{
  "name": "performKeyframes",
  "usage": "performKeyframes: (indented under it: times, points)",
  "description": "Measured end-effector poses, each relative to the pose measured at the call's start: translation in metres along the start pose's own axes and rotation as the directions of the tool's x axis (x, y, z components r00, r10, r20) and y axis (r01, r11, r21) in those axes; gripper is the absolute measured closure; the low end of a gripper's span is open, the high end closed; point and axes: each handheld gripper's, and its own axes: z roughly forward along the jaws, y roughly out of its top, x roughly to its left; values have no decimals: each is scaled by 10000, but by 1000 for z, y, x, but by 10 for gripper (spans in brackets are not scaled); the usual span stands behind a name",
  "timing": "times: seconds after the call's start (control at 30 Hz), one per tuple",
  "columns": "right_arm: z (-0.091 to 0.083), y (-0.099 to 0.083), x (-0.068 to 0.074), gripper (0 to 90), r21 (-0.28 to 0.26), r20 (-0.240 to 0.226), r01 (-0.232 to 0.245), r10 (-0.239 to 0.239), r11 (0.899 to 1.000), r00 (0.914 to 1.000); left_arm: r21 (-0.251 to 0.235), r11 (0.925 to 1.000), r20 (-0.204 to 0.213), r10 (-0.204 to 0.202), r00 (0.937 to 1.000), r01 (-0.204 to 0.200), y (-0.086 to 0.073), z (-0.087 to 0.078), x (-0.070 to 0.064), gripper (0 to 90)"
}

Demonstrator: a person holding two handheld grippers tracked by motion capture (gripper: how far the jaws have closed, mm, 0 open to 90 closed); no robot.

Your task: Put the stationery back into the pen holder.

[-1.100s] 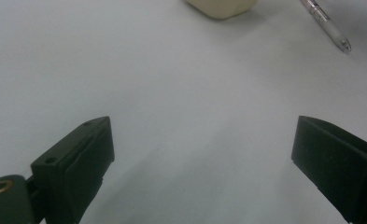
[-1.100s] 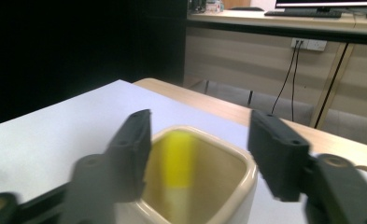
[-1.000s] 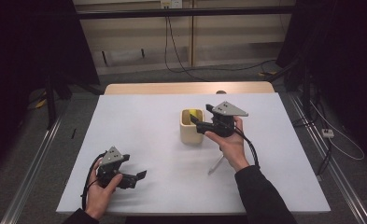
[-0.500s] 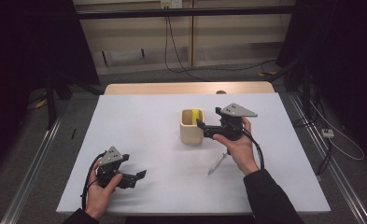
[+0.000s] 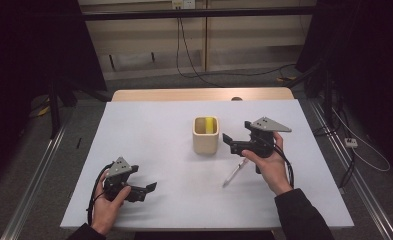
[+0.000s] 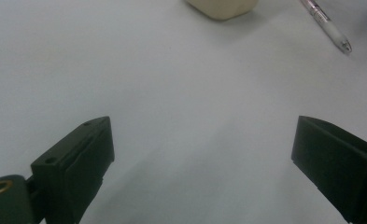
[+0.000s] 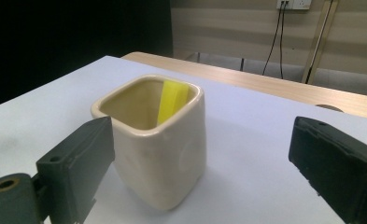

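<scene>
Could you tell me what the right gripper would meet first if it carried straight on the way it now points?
Most likely the cream cup. The right gripper, jaws wide open, faces it, and the cup sits left of centre between them, so the left jaw might catch its wall. A yellow piece stands inside.

the white tabletop (image 5: 164,145) is lit evenly from above in the high view, while the surroundings beyond its left and right edges are lost in near black. soft, short shadows are thrown under the cream cup (image 5: 205,135) and the pen (image 5: 235,171). no hard glare is seen on the tabletop. in the left gripper view the light is dimmer and greyish; the black jaws at the bottom are blurred, and the pen (image 6: 326,25) near the top edge is slightly soft. in the right gripper view the cup (image 7: 155,140) is rendered sharply, a faint sheen is shown on its glaze, and the near jaws are out of focus.
</scene>
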Motion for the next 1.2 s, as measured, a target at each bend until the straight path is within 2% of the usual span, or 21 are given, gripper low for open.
performKeyframes:
  times: [0.03,0.13,0.23,0.47,0.53,0.83,0.93,1.03,1.13,1.2]
  points:
    - [-3,0,-1,69,12,83,194,-194,9998,9998,19,10000,-13,-5,10000,5,0,0,0,57]
    - [-11,0,-3,68,-84,272,353,-350,9993,9990,81,10000,-29,20,10000,-20,0,1,-1,57]
    - [-18,-2,-6,68,-28,378,256,-254,9997,9990,60,10000,-44,4,10000,-3,0,1,-1,57]
    - [-26,-12,-17,75,550,463,305,-330,9980,9984,102,9999,-22,14,10000,-14,0,1,-1,58]
    - [-28,-14,-21,70,675,539,185,-221,9975,9983,107,9999,-27,27,10000,-26,0,1,-1,60]
    - [-37,-24,-35,73,1266,1192,12,-164,9919,9927,123,9999,-20,-3,10000,3,0,2,-1,60]
    - [-37,-25,-37,85,1508,1241,-16,-173,9886,9921,125,9999,-9,8,10000,-7,0,2,-1,60]
    - [-35,-25,-39,115,1783,1403,-309,57,9835,9901,128,9999,32,56,10000,-56,0,2,-1,60]
    - [-34,-23,-40,125,2172,1565,-359,15,9755,9877,140,9999,55,69,10000,-70,0,2,-1,60]
    - [-33,-21,-41,163,2557,1756,-522,67,9653,9844,144,9999,71,86,9999,-87,0,2,-1,60]
